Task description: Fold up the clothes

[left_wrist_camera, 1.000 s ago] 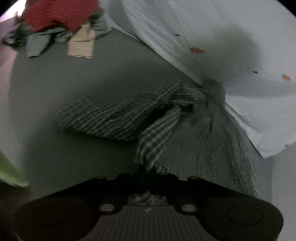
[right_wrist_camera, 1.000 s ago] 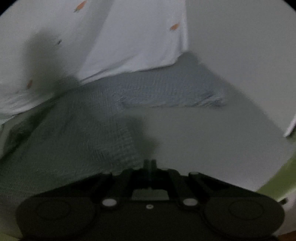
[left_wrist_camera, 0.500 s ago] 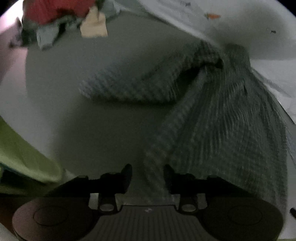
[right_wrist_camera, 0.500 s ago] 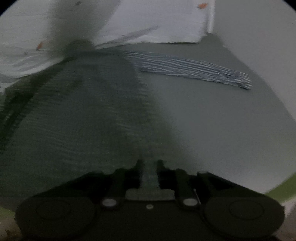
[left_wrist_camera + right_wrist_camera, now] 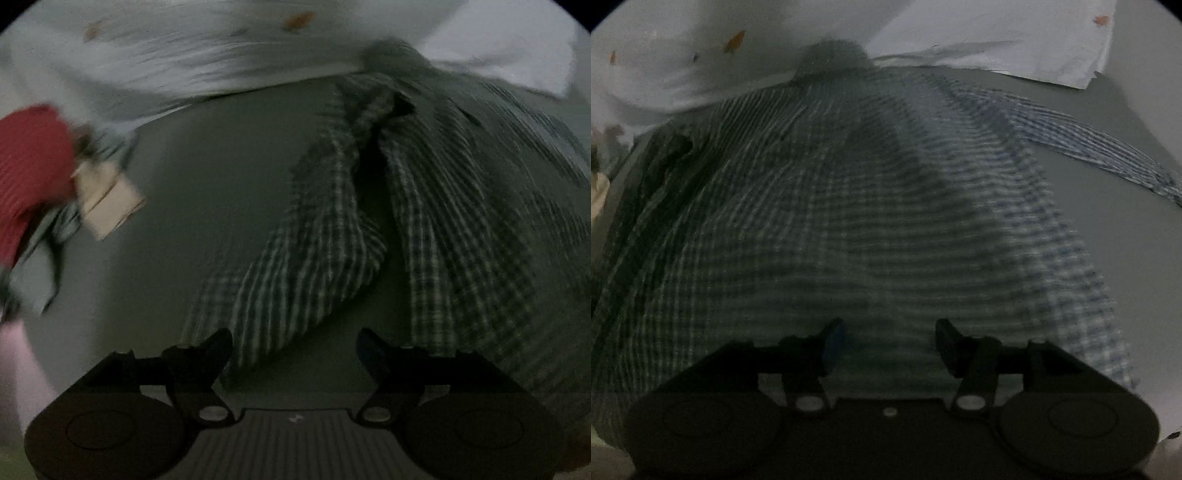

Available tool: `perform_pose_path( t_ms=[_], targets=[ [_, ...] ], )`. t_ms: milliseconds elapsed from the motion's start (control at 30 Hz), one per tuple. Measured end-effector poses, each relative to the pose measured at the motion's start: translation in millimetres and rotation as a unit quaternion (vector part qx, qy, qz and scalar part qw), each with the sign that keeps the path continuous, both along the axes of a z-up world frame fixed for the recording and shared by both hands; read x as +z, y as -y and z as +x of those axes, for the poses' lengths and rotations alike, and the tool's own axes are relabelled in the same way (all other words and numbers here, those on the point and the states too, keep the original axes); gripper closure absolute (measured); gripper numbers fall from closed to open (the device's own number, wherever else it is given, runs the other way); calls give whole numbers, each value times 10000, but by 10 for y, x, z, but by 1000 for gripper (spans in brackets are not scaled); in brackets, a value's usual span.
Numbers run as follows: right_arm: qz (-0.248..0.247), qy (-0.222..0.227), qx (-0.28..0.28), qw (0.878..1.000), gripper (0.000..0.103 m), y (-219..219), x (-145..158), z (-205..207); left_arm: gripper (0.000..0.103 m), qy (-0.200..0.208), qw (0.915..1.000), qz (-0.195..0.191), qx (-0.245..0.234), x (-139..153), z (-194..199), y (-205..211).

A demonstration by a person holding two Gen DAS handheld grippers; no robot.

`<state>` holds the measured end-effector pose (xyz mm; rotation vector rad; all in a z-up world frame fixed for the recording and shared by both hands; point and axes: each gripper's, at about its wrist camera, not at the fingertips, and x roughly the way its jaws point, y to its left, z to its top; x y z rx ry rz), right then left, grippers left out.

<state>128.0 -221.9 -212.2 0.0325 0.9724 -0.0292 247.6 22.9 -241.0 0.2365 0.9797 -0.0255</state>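
A dark green-and-white checked shirt (image 5: 436, 221) lies spread on the grey surface (image 5: 207, 177). One sleeve (image 5: 306, 266) runs down toward my left gripper (image 5: 293, 350), which is open and empty just short of the sleeve's end. In the right wrist view the shirt's body (image 5: 849, 214) lies flat and wide, with the other sleeve (image 5: 1082, 140) stretched to the far right. My right gripper (image 5: 890, 339) is open and empty over the shirt's near hem.
A white sheet with small orange marks (image 5: 221, 48) lies along the far side, also in the right wrist view (image 5: 997, 33). A pile of clothes with a red garment (image 5: 29, 173) and a beige piece (image 5: 107, 199) sits at the left.
Both grippers were shut on the shirt a second ago and have opened and let it go. The shirt now lies flatter and more spread out. Both views have swung.
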Motion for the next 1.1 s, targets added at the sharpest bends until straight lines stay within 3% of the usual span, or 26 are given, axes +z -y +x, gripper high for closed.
perform_pose_path(
  t_ms=[133,167,233,300,367,400,433,500,567,600,700,733,800,900,967,1033,1100],
  targets=[
    [-202,-98,-204,9995,44,-301,-66,24,29,-187,9991,81,-370,-151,216,-128],
    [-199,-114,-348,9991,42,-344,-76,22,32,-195,9990,-93,-400,-149,251,-173],
    [-164,-125,-642,9977,41,-416,-117,37,67,-197,9977,-411,-502,-119,321,-280],
    [-163,-102,-915,9956,38,-474,-142,42,97,-91,9985,-348,-415,-51,390,-418],
    [-177,-90,-1150,9932,38,-509,-139,42,97,32,9981,-613,77,135,498,-700],
    [-184,-93,-1239,9921,38,-523,-137,41,97,65,9935,-1029,473,267,561,-895],
    [-189,-92,-1314,9911,37,-534,-138,38,97,133,9831,-1564,945,414,614,-1151],
    [-194,-64,-1448,9893,35,-556,-147,28,97,408,9474,-2592,1831,685,671,-1677],
    [-220,-52,-1526,9880,32,-579,-159,27,94,737,9247,-3003,2218,876,703,-2049],
    [-233,-52,-1571,9873,32,-589,-166,28,85,791,9272,-2858,2290,920,740,-2142],
    [-250,-74,-1656,9858,30,-618,-152,46,51,650,9473,-1749,2604,817,887,-2224],
    [-261,-87,-1672,9855,30,-627,-147,55,48,494,9514,-1515,2636,722,909,-2239],
    [-307,-98,-1678,9853,30,-647,-143,66,47,281,9503,-1610,2649,549,880,-2294],
    [-339,-77,-1715,9846,29,-671,-147,64,35,118,9433,-1815,2775,316,787,-2369],
    [-318,-69,-1753,9840,28,-671,-151,58,35,96,9451,-1655,2817,182,728,-2377],
    [-307,-75,-1771,9837,27,-670,-153,61,35,114,9605,-1153,2529,92,655,-2336],
    [-310,-82,-1773,9836,25,-669,-156,69,33,181,9823,-484,1801,12,656,-2183]
  ],
)
